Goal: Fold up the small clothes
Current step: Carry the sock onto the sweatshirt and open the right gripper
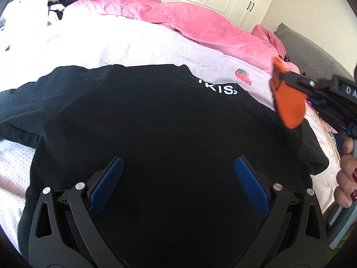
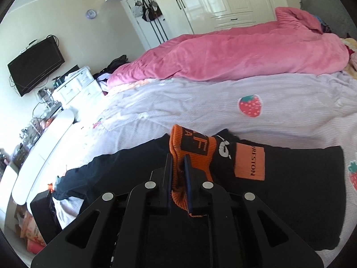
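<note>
Here the left tool [image 1: 179, 179] hangs wide open and empty above the black garment [image 1: 156, 134] spread flat on the bed's pale strawberry sheet [image 1: 156, 49]. To the right, the right tool [image 2: 178, 174] pinches the garment's orange ribbed cuff [image 2: 191, 154] (black lettering on it), lifted clear of the cloth.

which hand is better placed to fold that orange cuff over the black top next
Right. Its tongs are already clamped on the orange cuff above the black top. The left tongs hang open and empty over the top's middle.
</note>
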### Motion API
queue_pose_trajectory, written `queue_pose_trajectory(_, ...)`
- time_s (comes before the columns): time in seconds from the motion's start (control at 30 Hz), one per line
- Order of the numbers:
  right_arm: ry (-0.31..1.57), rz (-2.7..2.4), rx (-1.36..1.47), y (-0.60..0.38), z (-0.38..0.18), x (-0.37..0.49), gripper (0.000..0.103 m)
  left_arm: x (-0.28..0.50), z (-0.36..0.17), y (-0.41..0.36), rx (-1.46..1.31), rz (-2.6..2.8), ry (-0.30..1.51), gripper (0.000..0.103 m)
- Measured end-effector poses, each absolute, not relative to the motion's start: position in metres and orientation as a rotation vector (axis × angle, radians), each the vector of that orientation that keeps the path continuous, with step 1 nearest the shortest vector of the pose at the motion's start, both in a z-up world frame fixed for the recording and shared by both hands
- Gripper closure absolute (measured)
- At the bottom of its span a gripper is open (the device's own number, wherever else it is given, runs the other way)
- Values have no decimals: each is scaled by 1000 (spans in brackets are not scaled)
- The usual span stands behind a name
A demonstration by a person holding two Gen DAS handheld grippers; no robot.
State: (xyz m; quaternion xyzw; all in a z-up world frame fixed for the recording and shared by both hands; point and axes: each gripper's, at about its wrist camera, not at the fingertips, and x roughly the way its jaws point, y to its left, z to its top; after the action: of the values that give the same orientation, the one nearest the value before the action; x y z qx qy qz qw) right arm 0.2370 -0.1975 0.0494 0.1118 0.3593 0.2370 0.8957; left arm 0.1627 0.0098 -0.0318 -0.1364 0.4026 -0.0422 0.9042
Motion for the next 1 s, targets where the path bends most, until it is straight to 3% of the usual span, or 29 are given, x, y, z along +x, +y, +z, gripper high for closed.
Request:
queue_pose_trajectory(0.2, 715, 531, 241, -195, 54, 235, 90, 163, -32, 9, -307, -100, 826, 10)
queue_pose_trajectory(0.27, 700, 504, 232, -205, 54, 231, 89, 164, -31, 6, -313, -111, 827, 23)
queue_pose_trajectory(0.33, 698, 467, 233, -215, 51, 231, 80, 167, -31, 4, -342, -132, 837, 33)
queue_pose_trajectory(0.43, 693, 400, 251, -243, 43, 224, 79, 173, -29, -7, -364, -184, 849, 47)
queue_pose_trajectory(0.7, 662, 210, 262, -327, 27, 201, 76, 203, -37, -40, -507, -326, 926, 48)
queue_pose_trajectory(0.9, 655, 128, 319, -376, 22, 192, 72, 230, -52, -61, -536, -284, 990, 42)
queue_pose_trajectory(0.93, 656, 119, 332, -382, 19, 191, 72, 232, -50, -64, -522, -270, 988, 46)
queue_pose_trajectory(0.97, 657, 115, 338, -385, 19, 190, 72, 234, -49, -66, -515, -261, 985, 70)
queue_pose_trajectory(1.0, 659, 111, 344, -389, 17, 189, 72, 236, -48, -67, -512, -247, 989, 84)
